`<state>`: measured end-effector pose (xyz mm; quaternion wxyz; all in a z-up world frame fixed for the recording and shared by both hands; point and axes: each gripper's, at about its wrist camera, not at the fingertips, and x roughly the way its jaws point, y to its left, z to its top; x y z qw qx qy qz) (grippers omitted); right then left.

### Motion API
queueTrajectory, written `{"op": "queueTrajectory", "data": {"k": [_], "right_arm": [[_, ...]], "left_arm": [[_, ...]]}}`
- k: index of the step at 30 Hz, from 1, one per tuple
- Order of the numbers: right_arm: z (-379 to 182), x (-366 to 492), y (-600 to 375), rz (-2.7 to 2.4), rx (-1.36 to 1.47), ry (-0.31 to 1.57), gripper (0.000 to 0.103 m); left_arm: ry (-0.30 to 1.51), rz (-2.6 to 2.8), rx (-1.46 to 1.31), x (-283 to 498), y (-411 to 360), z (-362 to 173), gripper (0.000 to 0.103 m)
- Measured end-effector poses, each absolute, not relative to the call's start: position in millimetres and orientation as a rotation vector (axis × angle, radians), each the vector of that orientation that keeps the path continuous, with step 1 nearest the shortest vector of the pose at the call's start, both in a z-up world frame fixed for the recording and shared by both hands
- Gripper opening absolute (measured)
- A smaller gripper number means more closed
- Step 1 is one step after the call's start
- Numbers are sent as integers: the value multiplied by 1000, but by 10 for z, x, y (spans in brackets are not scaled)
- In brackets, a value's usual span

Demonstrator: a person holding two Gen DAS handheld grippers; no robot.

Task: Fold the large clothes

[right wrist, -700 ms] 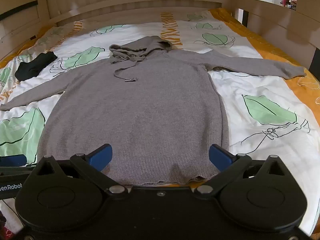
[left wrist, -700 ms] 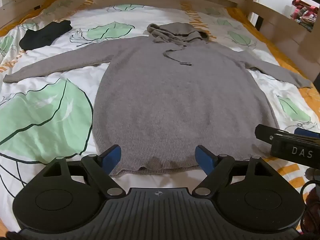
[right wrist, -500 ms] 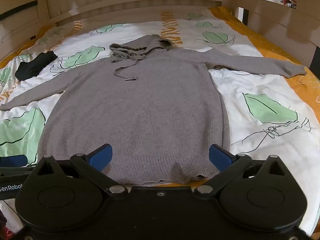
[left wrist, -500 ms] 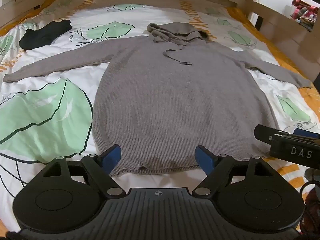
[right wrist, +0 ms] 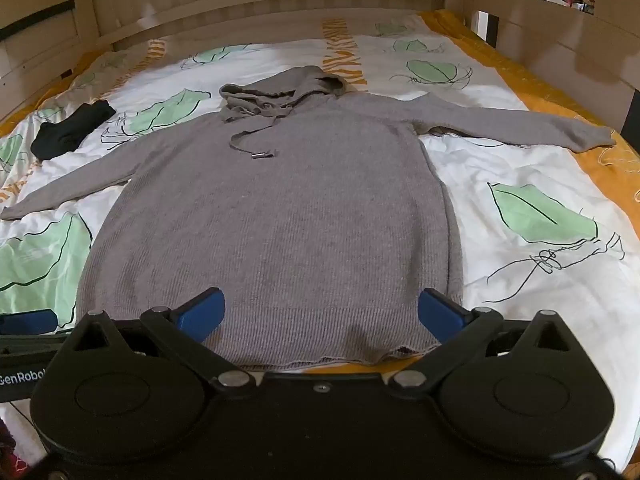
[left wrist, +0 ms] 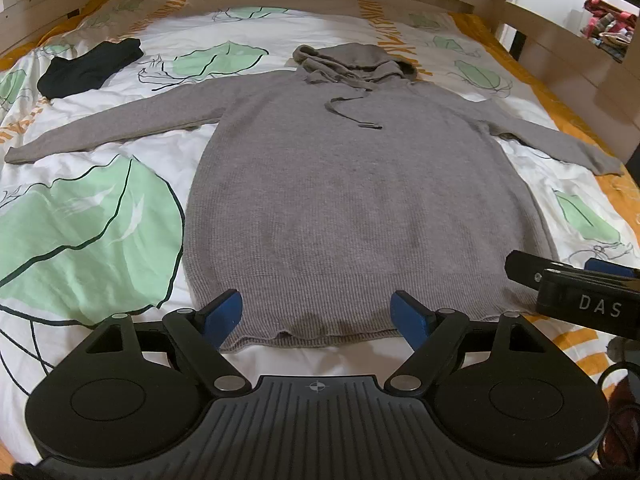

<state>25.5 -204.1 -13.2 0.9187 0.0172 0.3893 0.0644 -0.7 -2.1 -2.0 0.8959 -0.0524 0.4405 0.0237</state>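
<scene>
Flat, hoodie [left wrist: 360, 208] hem [right wrist: 320, 354] between spread claws.

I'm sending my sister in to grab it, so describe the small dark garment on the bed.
On the leaf-print sheet, find the grey hoodie spread flat. Beyond its left sleeve, near the headboard, lies a black garment: small, bunched and the only dark thing there.

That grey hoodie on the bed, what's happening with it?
A person holding a two-finger gripper in each hand is about to fold the grey knit hoodie, which lies flat, face up, sleeves spread, on the leaf-print bedsheet. The left gripper and right gripper are both open near its bottom hem, holding nothing. A black garment lies apart, beyond the sleeve.
</scene>
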Motion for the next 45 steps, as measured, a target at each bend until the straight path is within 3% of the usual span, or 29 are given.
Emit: {"op": "queueTrajectory", "data": {"k": [45], "right_arm": [[-112, 313, -2004, 169, 76, 800, 102]], "left_arm": [[903, 56, -122, 13, -8, -39, 81]]}}
